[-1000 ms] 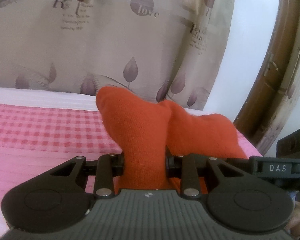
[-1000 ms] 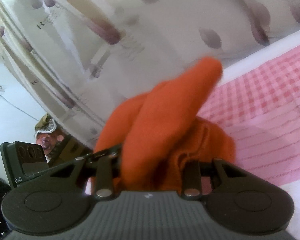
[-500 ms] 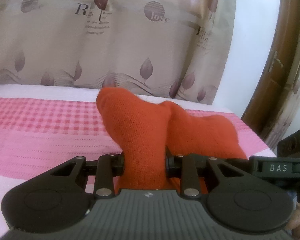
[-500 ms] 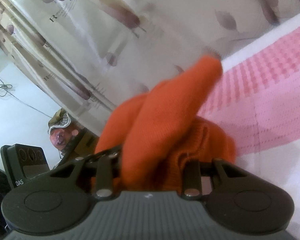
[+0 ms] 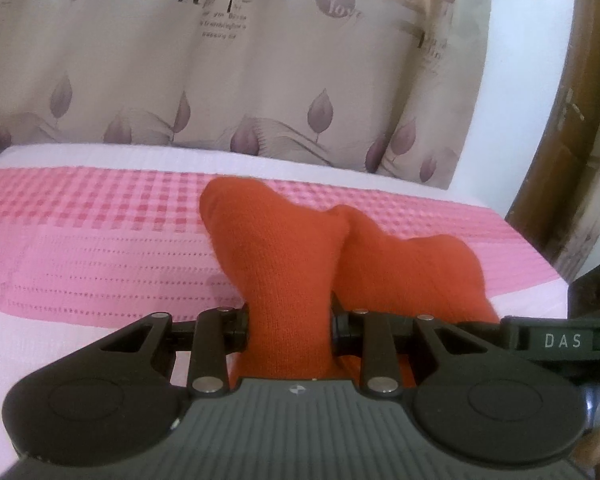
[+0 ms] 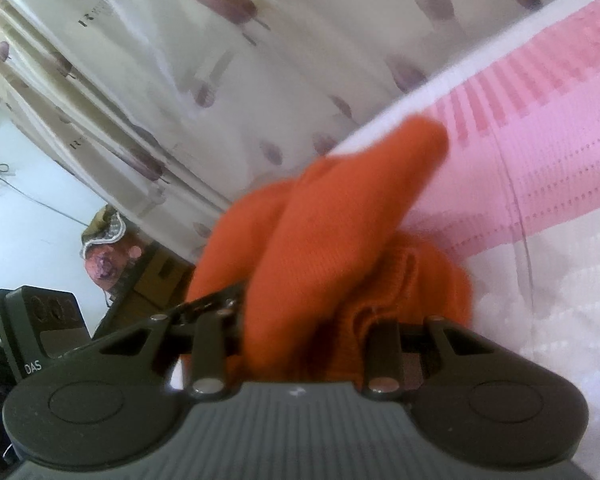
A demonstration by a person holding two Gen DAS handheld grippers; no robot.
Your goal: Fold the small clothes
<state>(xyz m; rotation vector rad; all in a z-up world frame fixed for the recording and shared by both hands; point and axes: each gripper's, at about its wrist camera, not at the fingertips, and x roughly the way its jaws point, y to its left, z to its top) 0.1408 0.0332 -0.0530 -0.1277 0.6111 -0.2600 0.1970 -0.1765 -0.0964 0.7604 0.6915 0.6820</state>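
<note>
An orange knitted garment (image 5: 284, 256) is bunched between the two grippers, held above a pink and white bedspread (image 5: 92, 248). My left gripper (image 5: 290, 326) is shut on one part of it, and the cloth sticks up past the jaws. My right gripper (image 6: 308, 320) is shut on another part of the orange garment (image 6: 332, 216), which rises in a blurred fold. The right gripper's body shows at the right edge of the left wrist view (image 5: 560, 340). The fingertips of both are hidden by the cloth.
A beige curtain (image 5: 260, 72) with leaf prints hangs behind the bed. A brown wooden door frame (image 5: 572, 120) stands at the right. In the right wrist view a white wall (image 6: 28, 216) and dark furniture lie to the left.
Both grippers have tilted downward with the garment still held, so more of the bedspread shows. The right wrist view has swung and is blurred.
</note>
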